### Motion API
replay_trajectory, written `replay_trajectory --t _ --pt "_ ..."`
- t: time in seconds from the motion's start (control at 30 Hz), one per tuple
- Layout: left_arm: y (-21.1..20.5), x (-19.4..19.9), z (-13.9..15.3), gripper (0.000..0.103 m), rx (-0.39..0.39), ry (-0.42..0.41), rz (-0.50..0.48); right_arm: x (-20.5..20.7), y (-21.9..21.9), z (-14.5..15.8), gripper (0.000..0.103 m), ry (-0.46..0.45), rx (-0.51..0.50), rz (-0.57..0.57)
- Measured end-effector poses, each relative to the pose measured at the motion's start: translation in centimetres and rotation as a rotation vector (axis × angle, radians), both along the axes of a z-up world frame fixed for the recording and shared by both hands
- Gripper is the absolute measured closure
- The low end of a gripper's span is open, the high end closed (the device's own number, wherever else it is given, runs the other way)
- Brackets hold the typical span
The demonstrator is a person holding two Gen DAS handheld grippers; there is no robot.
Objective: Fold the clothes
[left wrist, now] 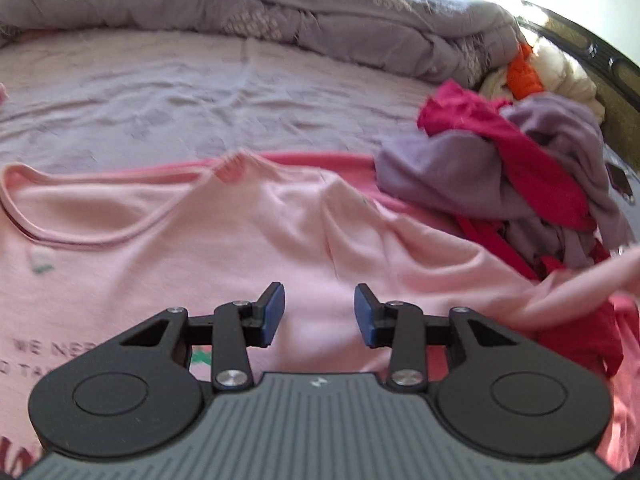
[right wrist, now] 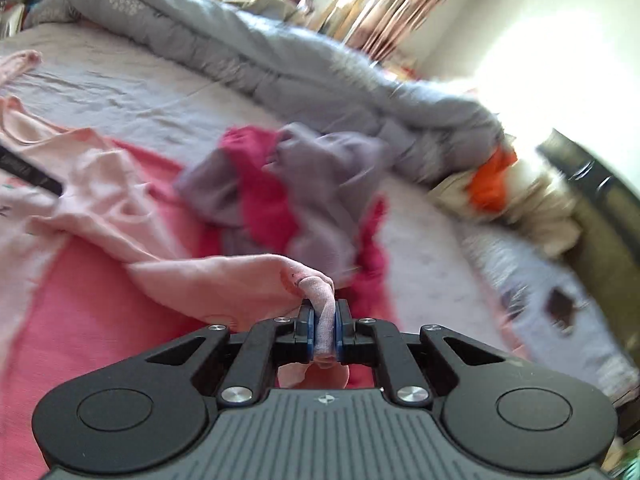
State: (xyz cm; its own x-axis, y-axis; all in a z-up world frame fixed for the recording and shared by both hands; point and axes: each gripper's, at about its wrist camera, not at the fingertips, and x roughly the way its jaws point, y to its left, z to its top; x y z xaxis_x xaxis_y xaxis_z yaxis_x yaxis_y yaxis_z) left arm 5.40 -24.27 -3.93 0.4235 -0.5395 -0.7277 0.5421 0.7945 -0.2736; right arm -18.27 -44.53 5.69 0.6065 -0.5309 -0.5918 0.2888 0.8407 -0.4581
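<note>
— What is being held nearest the lens?
— A rolled edge of the pale pink shirt (right wrist: 316, 312) is being pinched between the clenched pads of the right gripper (right wrist: 324, 336).
— And the left gripper (left wrist: 320, 316)?
— It is being kept parted, with nothing between its pads, above the shirt's front.
— Where is the shirt being kept?
— It is being spread on a deeper pink cloth (right wrist: 80, 320) on the bed sheet (left wrist: 160, 92), beside a heap of purple and magenta clothes (left wrist: 500, 168). A grey quilt (left wrist: 280, 12) is lying bunched behind.
</note>
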Motion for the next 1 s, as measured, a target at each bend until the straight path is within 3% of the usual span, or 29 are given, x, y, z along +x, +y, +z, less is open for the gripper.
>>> replay_trajectory --t 0.03,0.07,0.1,0.17,0.23,0.3,0.37,0.5,0.53,0.6,0.63,0.7,0.77,0.87,0.93,1.0 --pt "-0.2 -0.2 -0.5 0.058 0.011 -0.002 -0.02 -0.3 -0.7 0.7 0.088 -0.005 -0.068 0.021" --pt "-0.2 -0.4 -0.9 0.058 0.018 -0.01 -0.032 -0.5 -1.2 0.2 0.081 0.042 -0.052 0.052" --pt "-0.1 -0.7 -1.2 0.058 0.016 -0.029 -0.046 -0.7 -1.6 -0.8 0.073 0.117 -0.011 0.081" --pt "0.3 -0.8 -1.3 0.056 0.004 -0.039 -0.067 -0.9 -1.9 -2.8 0.072 0.252 0.078 0.077" --pt "0.6 -0.6 -1.2 0.054 -0.003 -0.027 -0.086 -1.4 -1.6 -2.2 0.072 0.233 0.097 0.035" --pt "1.0 -0.4 -1.3 0.054 -0.026 -0.014 -0.096 -1.1 -1.3 0.2 0.057 0.124 0.112 0.02" --pt "1.3 -0.3 -1.5 0.054 -0.041 -0.012 -0.108 1.1 -1.4 2.4 0.036 0.0 0.217 0.063" --pt "1.3 -0.6 -1.6 0.054 -0.036 -0.043 -0.131 8.9 -3.4 0.5 0.036 -0.092 0.555 0.091" --pt "1.3 -0.7 -1.6 0.053 -0.033 -0.05 -0.132 10.8 -3.9 0.0 0.039 -0.114 0.639 0.097" --pt "1.3 -0.9 -1.6 0.053 -0.03 -0.063 -0.135 15.2 -5.4 -4.0 0.068 -0.013 0.74 0.032" --pt "1.3 -0.9 -1.7 0.053 -0.031 -0.065 -0.135 17.2 -6.1 -6.0 0.074 0.049 0.772 -0.009" --pt "1.4 -1.0 -1.7 0.053 -0.036 -0.069 -0.13 19.0 -7.6 -7.8 0.101 0.116 0.662 -0.105" --pt "1.4 -1.1 -1.8 0.053 -0.039 -0.074 -0.125 19.8 -9.4 -8.7 0.103 0.146 0.518 -0.189" --pt "1.3 -1.3 -1.9 0.051 -0.034 -0.092 -0.13 19.0 -12.1 -7.7 0.103 0.15 0.351 -0.216" --pt "1.1 -1.5 -1.9 0.051 -0.021 -0.104 -0.139 18.7 -15.6 -7.5 0.103 0.145 0.275 -0.3" --pt "1.0 -1.5 -1.8 0.05 -0.018 -0.102 -0.142 19.1 -20.6 -7.2 0.103 0.126 0.304 -0.402"
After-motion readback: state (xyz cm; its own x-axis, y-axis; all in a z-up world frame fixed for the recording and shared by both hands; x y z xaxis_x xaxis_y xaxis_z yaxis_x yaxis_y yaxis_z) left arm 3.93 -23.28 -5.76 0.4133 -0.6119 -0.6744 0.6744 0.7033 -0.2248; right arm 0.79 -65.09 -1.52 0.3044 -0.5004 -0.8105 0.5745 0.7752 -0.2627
